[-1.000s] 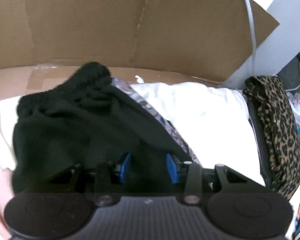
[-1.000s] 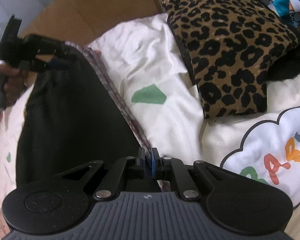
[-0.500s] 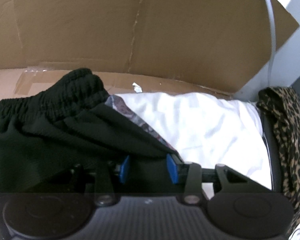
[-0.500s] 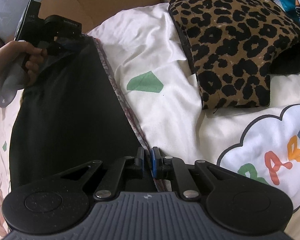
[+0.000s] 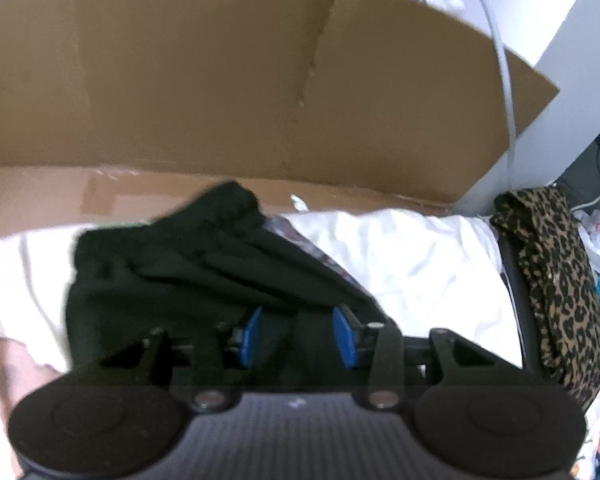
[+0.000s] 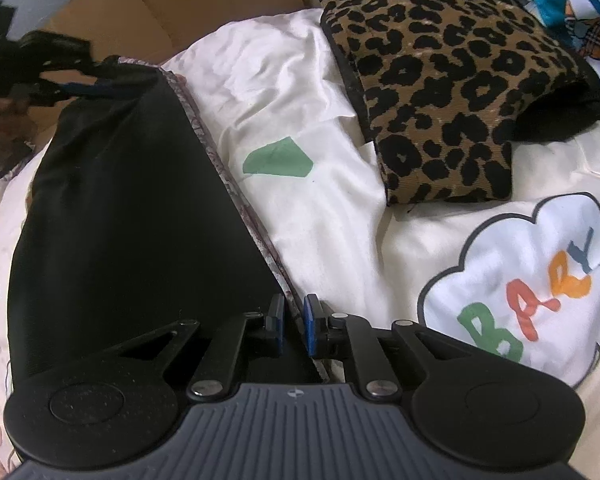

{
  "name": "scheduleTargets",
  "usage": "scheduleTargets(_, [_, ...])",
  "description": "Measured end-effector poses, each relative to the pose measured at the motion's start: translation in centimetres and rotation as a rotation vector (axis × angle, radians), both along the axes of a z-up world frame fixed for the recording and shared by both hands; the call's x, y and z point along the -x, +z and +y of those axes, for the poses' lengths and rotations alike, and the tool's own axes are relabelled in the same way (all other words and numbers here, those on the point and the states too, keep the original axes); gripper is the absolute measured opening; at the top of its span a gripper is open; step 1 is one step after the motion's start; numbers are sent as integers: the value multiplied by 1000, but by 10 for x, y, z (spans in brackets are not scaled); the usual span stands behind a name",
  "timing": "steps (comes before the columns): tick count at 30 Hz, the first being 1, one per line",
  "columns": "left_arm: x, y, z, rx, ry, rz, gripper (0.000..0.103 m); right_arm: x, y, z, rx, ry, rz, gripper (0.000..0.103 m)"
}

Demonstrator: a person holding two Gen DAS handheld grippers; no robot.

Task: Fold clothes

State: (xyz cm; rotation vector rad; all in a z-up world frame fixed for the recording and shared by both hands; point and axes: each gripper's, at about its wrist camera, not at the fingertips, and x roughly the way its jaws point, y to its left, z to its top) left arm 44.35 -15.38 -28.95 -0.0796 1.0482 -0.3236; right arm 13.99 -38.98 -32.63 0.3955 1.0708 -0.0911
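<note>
- The black garment (image 6: pixel 120 208) lies on the white printed bed sheet (image 6: pixel 332 200), with a patterned cloth edge (image 6: pixel 236 196) along its right side
- The left tool (image 5: pixel 298 334) has its blue pads (image 5: pixel 253 330) partly apart with a bunch of the black cloth between them, near the elastic waistband (image 5: pixel 220 204); it seems to hold that cloth, lifted above the sheet
- The right tool (image 6: pixel 294 322) is at the lower corner of the garment; its jaws have just been opening and now stand narrow, the cloth edge in the gap between the pads
- A leopard-print cushion (image 6: pixel 440 80) rests on the bed to the right, apart from the garment
- Brown cardboard (image 5: pixel 220 80) stands behind the bed
</note>
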Motion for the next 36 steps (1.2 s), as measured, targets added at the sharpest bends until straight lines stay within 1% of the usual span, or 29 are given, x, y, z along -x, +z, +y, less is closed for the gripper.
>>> scheduleTargets(3, [3,14,23,-3,25,-21,42,4,6,-1,-6,-31,-23,13])
scheduleTargets(5, [4,22,48,-7,42,-30,42,6,10,-3,-14,-55,-41,13])
scheduleTargets(7, [-1,25,53,-17,54,-35,42,8,14,-4,-20,-66,-60,13])
scheduleTargets(9, [2,27,63,-32,55,-36,42,9,18,-5,-26,-68,-71,13])
scheduleTargets(12, [9,22,75,-58,55,-31,42,11,18,-6,-18,-63,-72,16])
scheduleTargets(16, [20,15,95,-102,68,-22,42,17,16,-7,-28,-74,-69,16])
scheduleTargets(19, [20,10,112,-130,100,2,43,21,12,-4,-40,-68,-58,17])
scheduleTargets(20, [17,6,120,-113,123,19,43,21,11,-2,-39,-62,-53,17])
scheduleTargets(21, [14,2,128,-92,146,38,46,22,9,-1,-39,-57,-48,18])
scheduleTargets(22, [12,-3,132,-58,161,58,49,21,7,0,-38,-51,-43,22])
scheduleTargets(23, [9,-9,136,-21,175,79,49,20,6,1,-38,-45,-39,25])
scheduleTargets(24, [7,-13,139,4,186,94,49,19,5,3,-36,-39,-36,26])
scheduleTargets(27, [0,-25,144,55,214,123,48,17,1,5,-21,-20,-20,27])
scheduleTargets(28, [-2,-29,144,64,220,130,45,17,-1,5,-17,-17,-15,27])
scheduleTargets(29, [-5,-32,145,72,227,136,39,16,-2,5,-15,-13,-10,27])
scheduleTargets(30, [-7,-35,145,79,232,136,35,16,-4,5,-14,-10,-4,27])
scheduleTargets(32, [-12,-41,145,93,241,132,19,15,-6,5,2,5,6,28])
scheduleTargets(34, [-15,-40,141,76,230,104,15,15,-8,6,21,20,16,28])
scheduleTargets(36, [-17,-36,136,35,210,60,14,15,-10,5,29,29,22,27])
